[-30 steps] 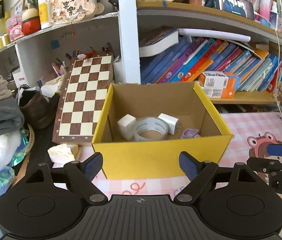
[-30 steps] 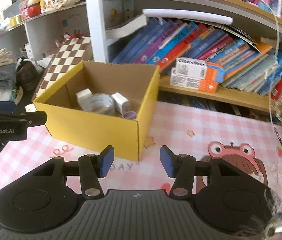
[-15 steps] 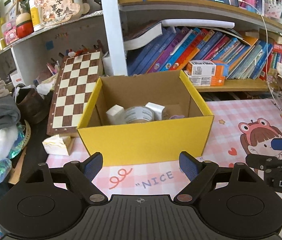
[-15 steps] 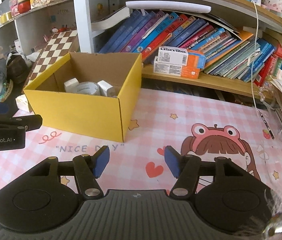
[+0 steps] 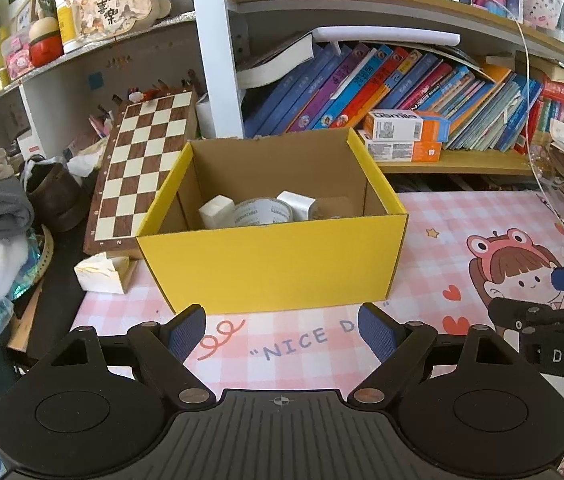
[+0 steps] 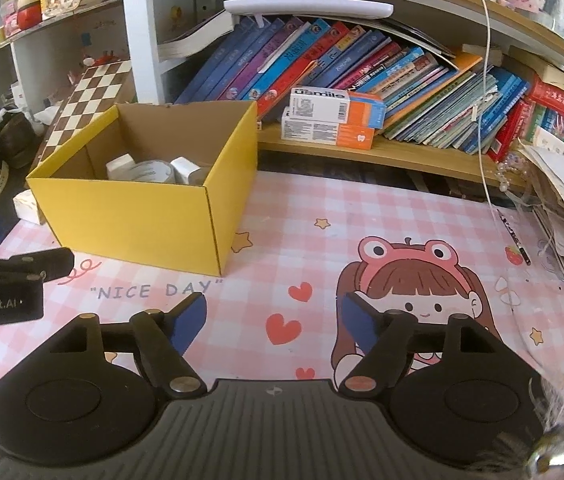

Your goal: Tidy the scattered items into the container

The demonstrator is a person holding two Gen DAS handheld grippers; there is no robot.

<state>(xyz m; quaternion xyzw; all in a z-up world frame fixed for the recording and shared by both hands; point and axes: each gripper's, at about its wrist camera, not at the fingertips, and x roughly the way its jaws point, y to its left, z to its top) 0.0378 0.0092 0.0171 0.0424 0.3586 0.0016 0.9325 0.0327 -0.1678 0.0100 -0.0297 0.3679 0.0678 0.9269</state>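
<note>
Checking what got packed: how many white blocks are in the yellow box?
2: one white block left of the tape roll, one right of it. The yellow box front wall may hide others.

An open yellow cardboard box with a plain brown inside stands upright on the pink checked mat, holding a grey tape roll between two small white blocks, side by side.

1 yellow box holds 1 tape roll and 2 white blocks.
</note>
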